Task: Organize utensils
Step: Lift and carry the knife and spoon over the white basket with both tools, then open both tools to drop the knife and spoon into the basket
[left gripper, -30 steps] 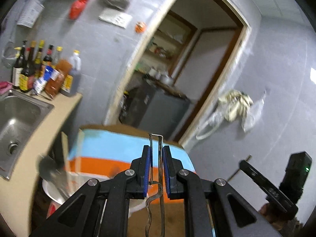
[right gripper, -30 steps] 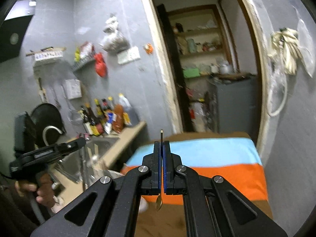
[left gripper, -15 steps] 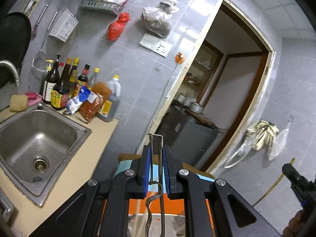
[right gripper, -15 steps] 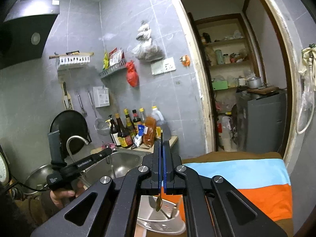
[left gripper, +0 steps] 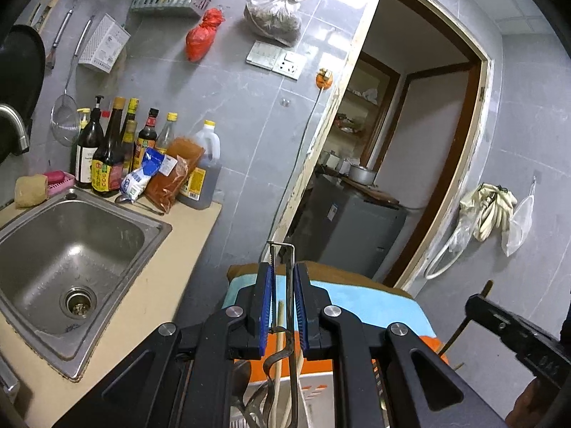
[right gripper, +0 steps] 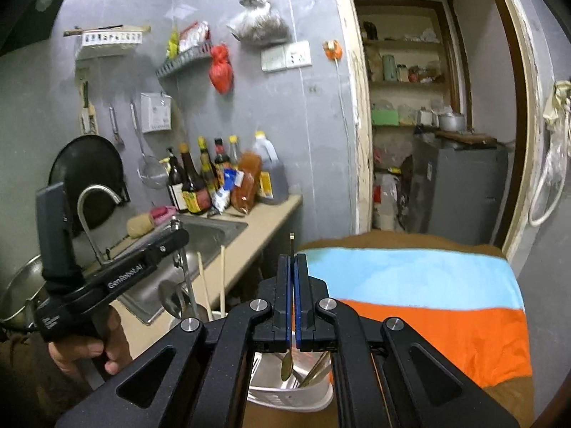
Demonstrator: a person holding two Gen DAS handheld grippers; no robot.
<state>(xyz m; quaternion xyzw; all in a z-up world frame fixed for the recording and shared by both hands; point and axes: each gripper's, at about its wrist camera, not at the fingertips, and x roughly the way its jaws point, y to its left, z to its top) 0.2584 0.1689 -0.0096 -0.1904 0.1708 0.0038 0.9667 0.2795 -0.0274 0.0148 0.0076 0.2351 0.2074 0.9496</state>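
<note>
My left gripper [left gripper: 282,271] is shut on a bent wire-handled metal utensil [left gripper: 289,306] that stands upright, its top poking above the blue pads. Below it stand wooden chopsticks [left gripper: 280,324] and other utensils. My right gripper [right gripper: 293,260] is shut on a thin brass spoon [right gripper: 287,365], handle tip up, bowl hanging over a white holder [right gripper: 289,397] with several utensils. The left gripper [right gripper: 107,278] shows at the left in the right wrist view, above a ladle and chopsticks [right gripper: 222,278].
A steel sink [left gripper: 67,246] is set in a beige counter [left gripper: 157,278] with sauce bottles [left gripper: 107,157] at the back. A table with a blue and orange cloth [right gripper: 421,299] stands ahead. A doorway [right gripper: 439,107] opens behind it. A black pan [right gripper: 85,174] hangs left.
Both views have swung up and left, from the cloth-covered table toward the sink and counter. Both grippers keep their hold. The utensil holder now shows below the right gripper.
</note>
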